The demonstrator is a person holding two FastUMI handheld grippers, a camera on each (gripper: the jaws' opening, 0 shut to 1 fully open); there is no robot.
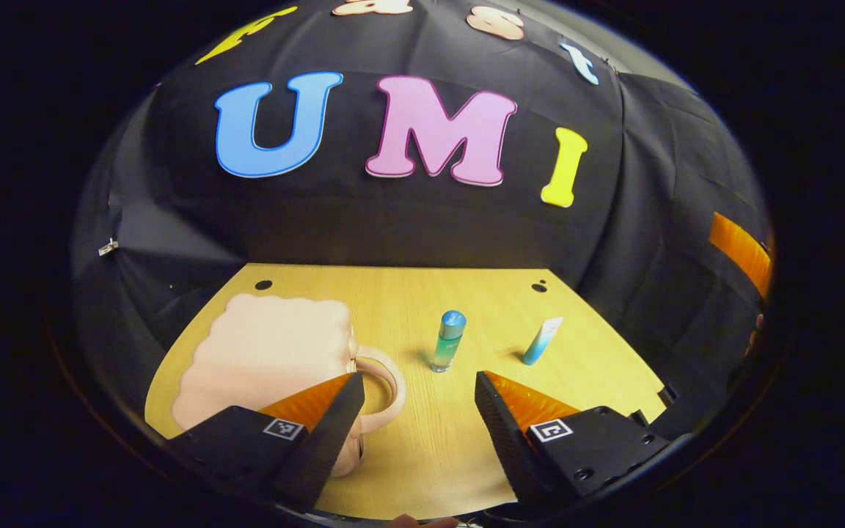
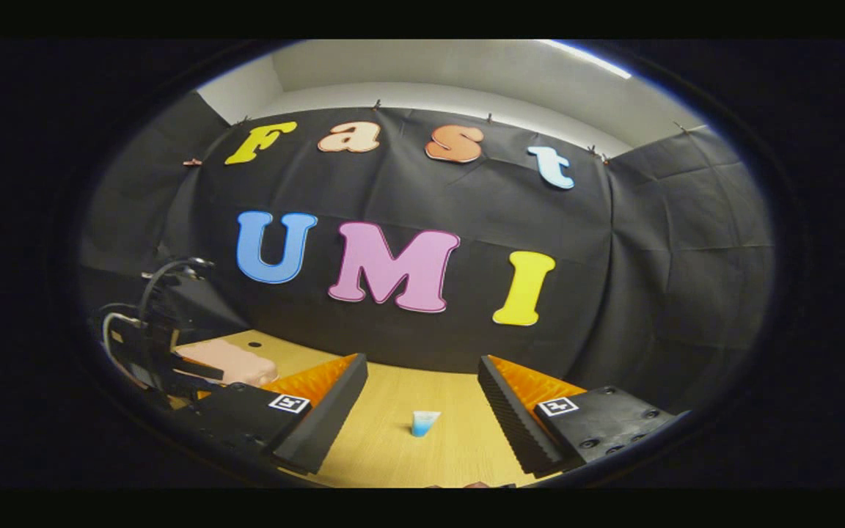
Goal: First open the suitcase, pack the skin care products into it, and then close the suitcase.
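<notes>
Suitcase [image 1: 268,359], a small pink one with a scalloped edge and a looped handle [image 1: 386,389], lay closed on the wooden table [image 1: 430,455], toward the left in the left gripper view. We judged that it was set flat with its handle facing the products so the lid could be lifted first. Two skin care items stood upright beside it: a teal bottle [image 1: 449,341] near the handle and a blue-and-white tube [image 1: 542,342] farther right, apart from each other, presumably spaced so each could be grasped alone.

Our left gripper [image 1: 419,400] hovered above the table with its jaws spread wide and nothing between them, one finger overlapping the suitcase in the picture; whether it touched, we could not tell. Our right gripper [image 2: 422,389] was likewise wide and empty, aimed toward the tube [image 2: 424,422]. Opening had not yet begun.
</notes>
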